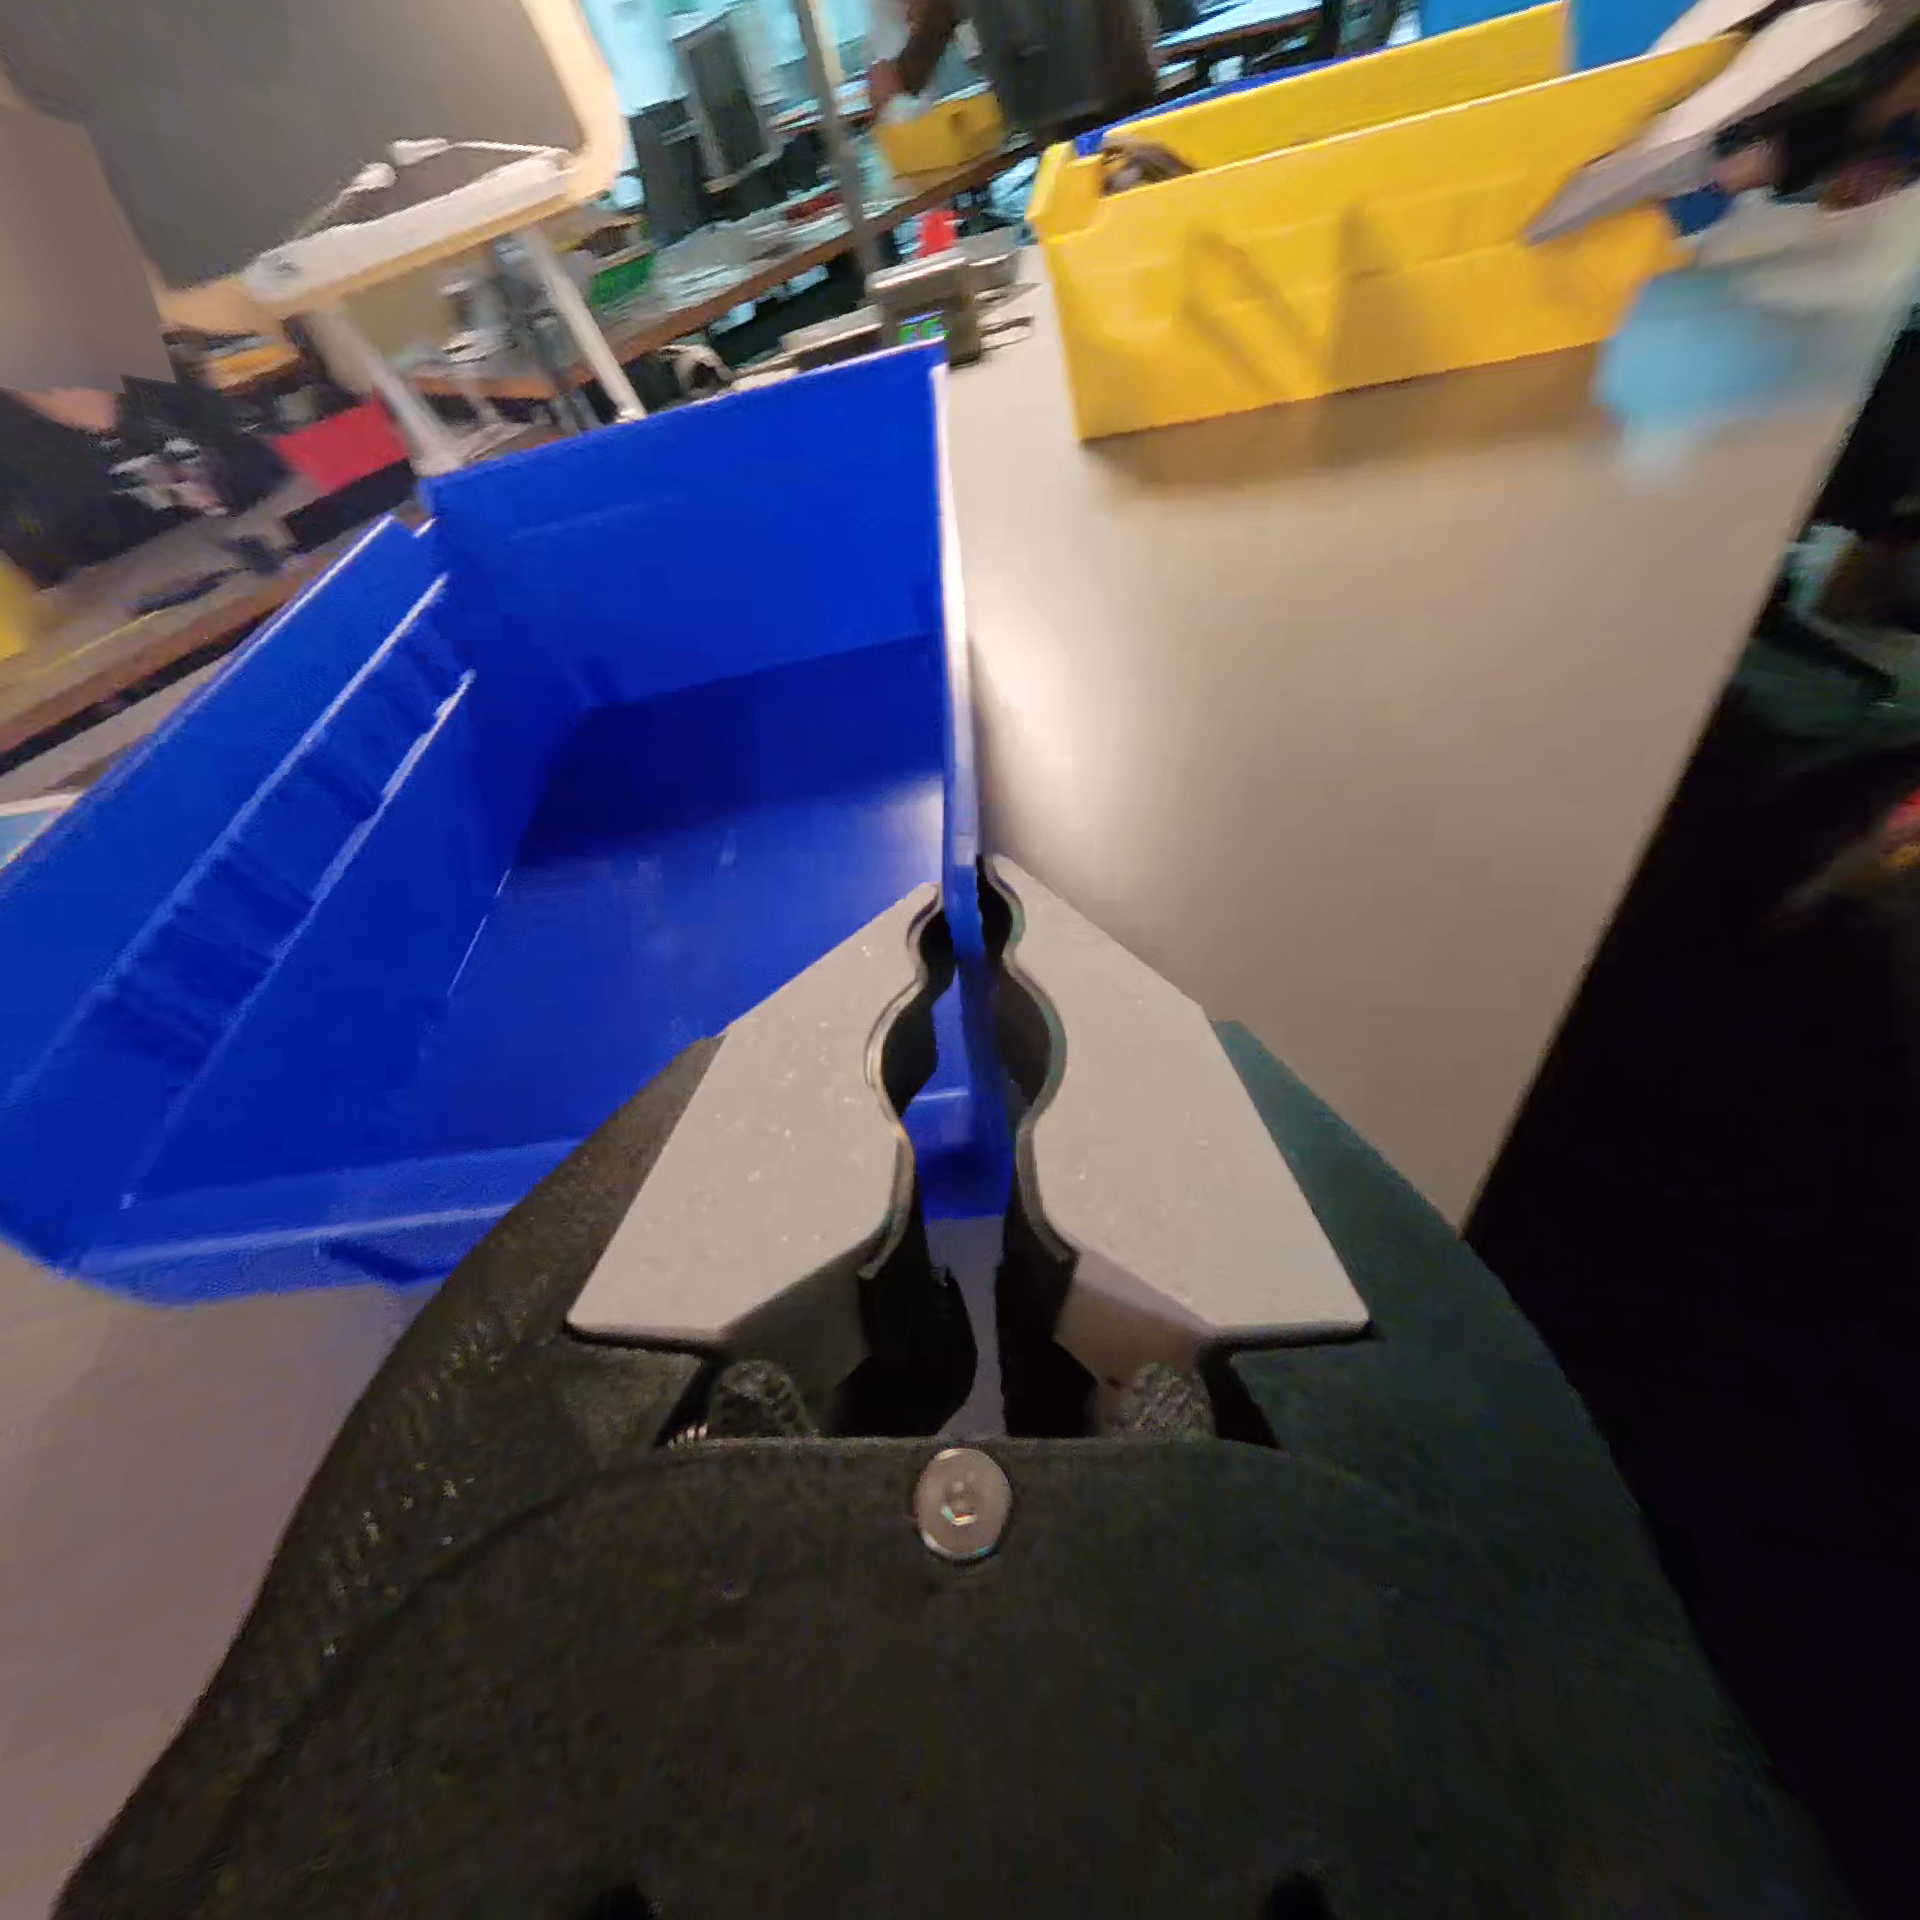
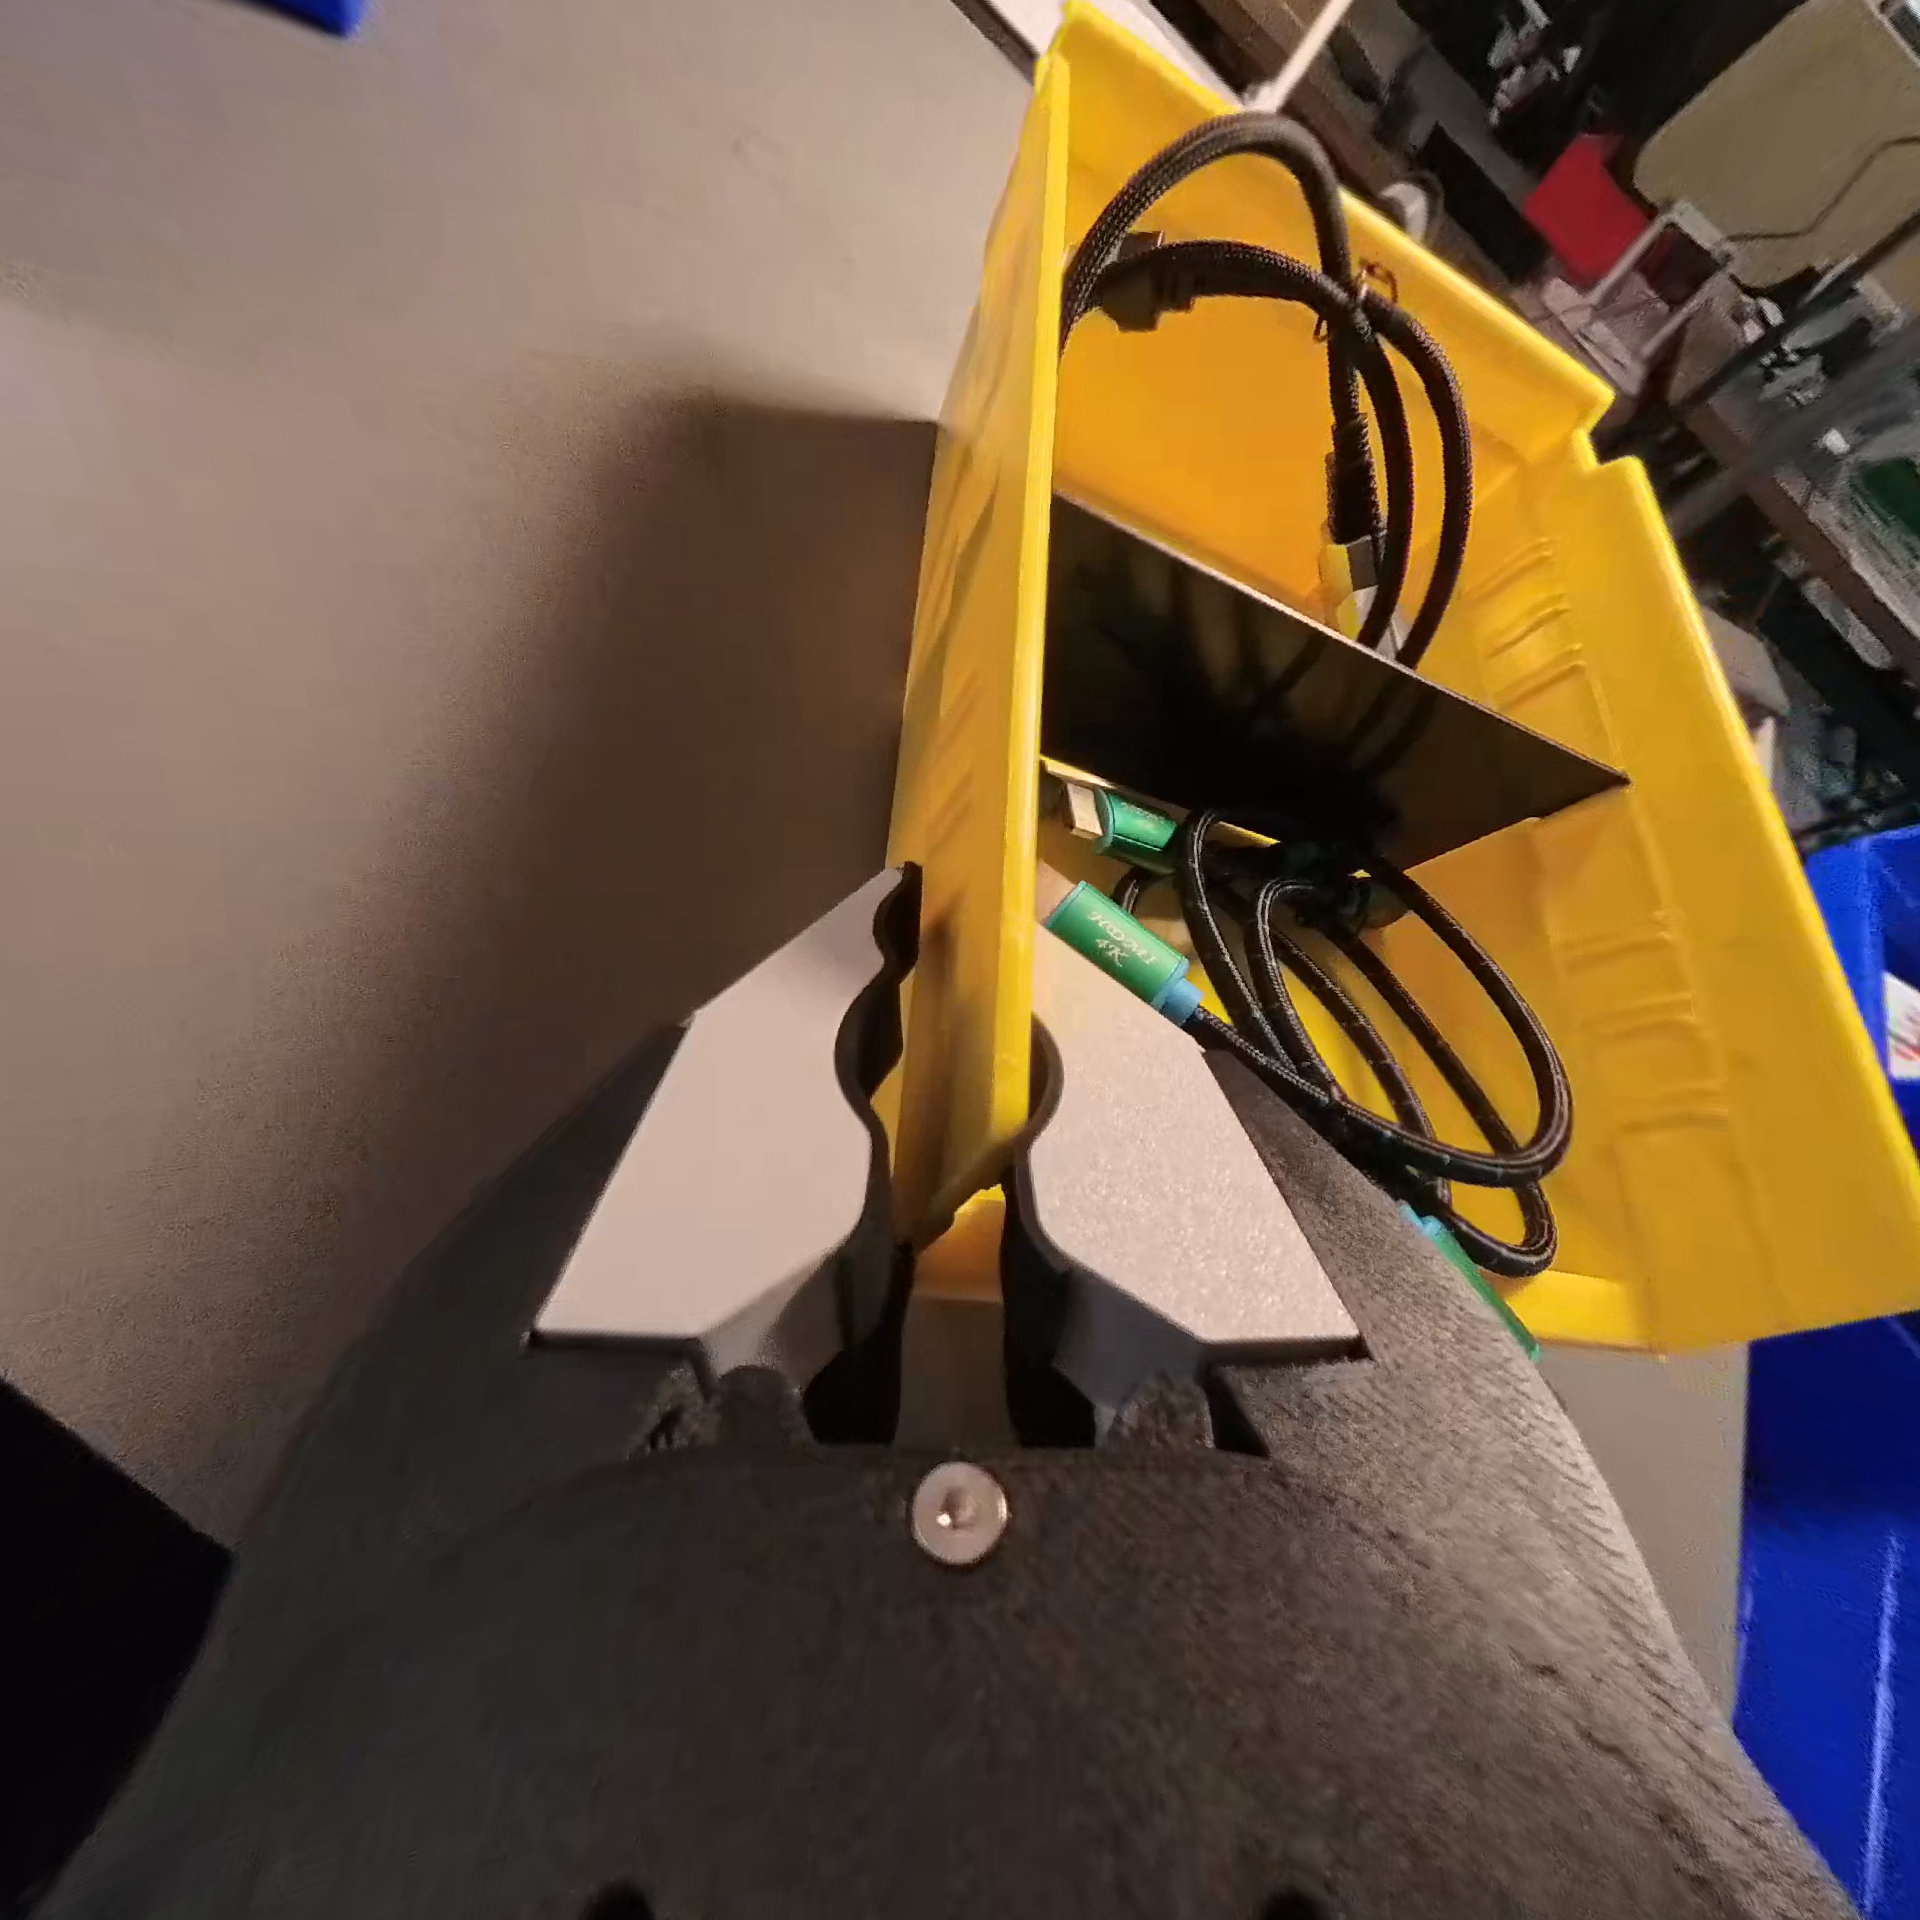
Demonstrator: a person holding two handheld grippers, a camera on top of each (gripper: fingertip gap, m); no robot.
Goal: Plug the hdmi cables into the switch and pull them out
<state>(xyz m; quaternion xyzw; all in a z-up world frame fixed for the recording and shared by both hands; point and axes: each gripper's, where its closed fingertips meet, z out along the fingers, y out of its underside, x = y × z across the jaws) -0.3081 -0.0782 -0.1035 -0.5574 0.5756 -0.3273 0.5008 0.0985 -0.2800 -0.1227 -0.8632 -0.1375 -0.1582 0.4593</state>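
My left gripper [image 1: 971, 883] is shut on the right side wall of an empty blue bin [image 1: 675, 582]. My right gripper [image 2: 971, 935] is shut on the left side wall of a yellow bin [image 2: 1662, 935]. A black divider [image 2: 1299, 707] splits the yellow bin. A coiled black braided HDMI cable [image 2: 1382, 343] lies in the far compartment. HDMI cables with green plugs [image 2: 1117, 940] lie coiled in the near one. The yellow bin [image 1: 1299, 301] and the right gripper [image 1: 1662, 145] also show in the left wrist view, far right and blurred. No switch shows in either view.
Both bins are on a grey table [image 1: 1299, 727], whose right edge [image 1: 1621, 935] drops to a dark floor. Another blue bin [image 2: 1849, 1558] stands right of the yellow one. Cluttered workbenches and a person are in the background. The grippers' ends are close to 45 cm from one another.
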